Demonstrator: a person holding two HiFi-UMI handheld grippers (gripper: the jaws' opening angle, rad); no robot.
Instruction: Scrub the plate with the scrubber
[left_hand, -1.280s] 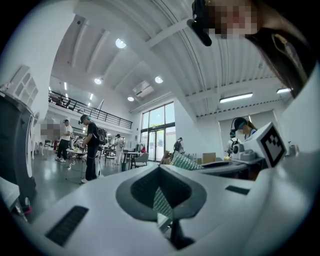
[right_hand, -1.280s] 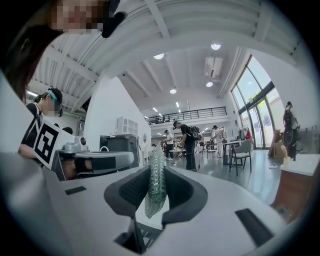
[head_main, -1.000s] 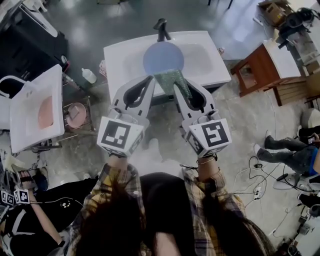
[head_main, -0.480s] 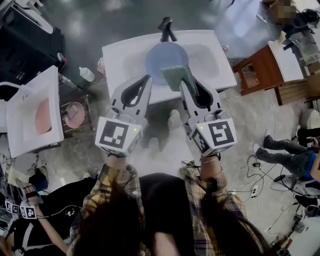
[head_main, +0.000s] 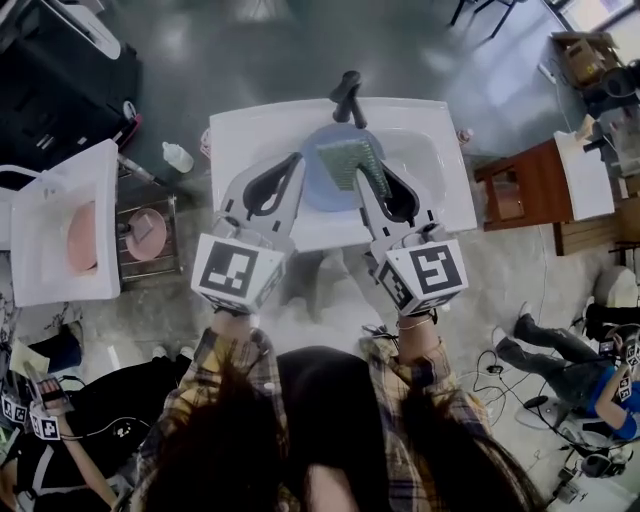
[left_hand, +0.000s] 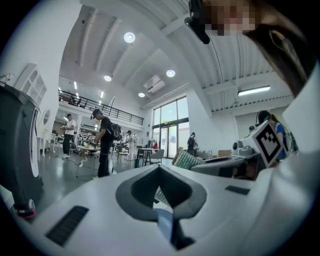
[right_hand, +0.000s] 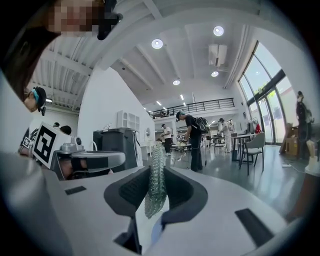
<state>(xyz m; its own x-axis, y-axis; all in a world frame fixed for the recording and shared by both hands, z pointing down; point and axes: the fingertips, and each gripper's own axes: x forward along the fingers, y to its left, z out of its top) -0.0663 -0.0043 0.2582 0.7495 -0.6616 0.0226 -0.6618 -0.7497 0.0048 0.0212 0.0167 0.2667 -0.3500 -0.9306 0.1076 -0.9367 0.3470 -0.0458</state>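
Pale blue plate (head_main: 322, 192), green textured scrubber (head_main: 350, 160), white sink (head_main: 235, 130), yellow plaid sleeves (head_main: 225, 365).

Plate (head_main: 322, 198): round, pale blue, plain. Looks close to flat, face up, over white sink (head_main: 250, 125), just below dark tap (head_main: 346, 95). Near rim pinched in my left gripper (head_main: 299, 160), jaws closed on it.

Scrubber (head_main: 348, 162): green mesh pad, rectangular, ribbed. Clamped on edge in my right gripper (head_main: 359, 176), far end sticking out past jaws. Lies across plate's right half.
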